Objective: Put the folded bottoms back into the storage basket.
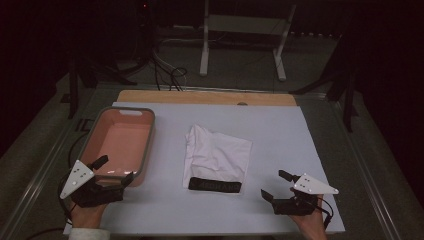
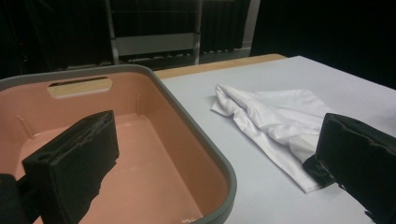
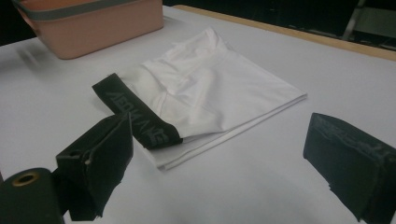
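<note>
- Covering the table [image 1: 280, 145], a white sheet carries everything.
- Standing at the sheet's left side, a pink tub [image 1: 120, 142] with a grey rim is empty.
- Lying mid-sheet, right of the tub, a folded white garment [image 1: 217, 155] is creased, its black lettered waistband [image 1: 215, 185] along the near edge.
- Left gripper [image 1: 112, 170]: jaws wide apart, holding nothing, hovering over the tub's near end.
- Right gripper [image 1: 275, 186]: jaws wide apart, empty, near the garment's right side.
</note>
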Demonstrator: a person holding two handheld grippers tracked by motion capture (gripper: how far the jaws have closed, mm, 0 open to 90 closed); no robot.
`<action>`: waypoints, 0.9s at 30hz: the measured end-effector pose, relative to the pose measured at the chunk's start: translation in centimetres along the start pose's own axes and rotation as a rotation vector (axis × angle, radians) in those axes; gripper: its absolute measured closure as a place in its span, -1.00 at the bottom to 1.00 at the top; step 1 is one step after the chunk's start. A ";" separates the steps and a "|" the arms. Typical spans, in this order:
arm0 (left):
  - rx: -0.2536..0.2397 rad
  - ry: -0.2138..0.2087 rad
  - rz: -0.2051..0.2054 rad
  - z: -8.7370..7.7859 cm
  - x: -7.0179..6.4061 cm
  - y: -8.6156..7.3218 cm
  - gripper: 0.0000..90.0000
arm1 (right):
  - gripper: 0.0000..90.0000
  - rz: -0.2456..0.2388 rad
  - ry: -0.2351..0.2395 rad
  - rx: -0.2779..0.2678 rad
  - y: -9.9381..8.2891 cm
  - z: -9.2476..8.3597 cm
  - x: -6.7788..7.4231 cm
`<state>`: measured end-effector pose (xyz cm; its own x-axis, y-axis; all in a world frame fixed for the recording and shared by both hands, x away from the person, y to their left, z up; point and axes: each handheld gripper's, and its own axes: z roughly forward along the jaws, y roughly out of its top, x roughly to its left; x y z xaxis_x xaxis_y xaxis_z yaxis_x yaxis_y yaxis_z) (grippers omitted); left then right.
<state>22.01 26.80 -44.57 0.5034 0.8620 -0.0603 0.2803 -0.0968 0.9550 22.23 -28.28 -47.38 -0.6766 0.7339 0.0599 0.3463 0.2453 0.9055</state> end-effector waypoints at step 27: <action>0.002 0.022 0.020 0.3 -0.2 -0.3 -0.99 | -0.81 0.098 -0.024 0.029 1.7 1.1 1.0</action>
<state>22.06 26.52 -44.93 0.4911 0.8704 -0.0352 0.2723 -0.1150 0.9553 22.85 -26.41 -46.29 -0.6232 0.7700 0.1371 0.4289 0.1899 0.8832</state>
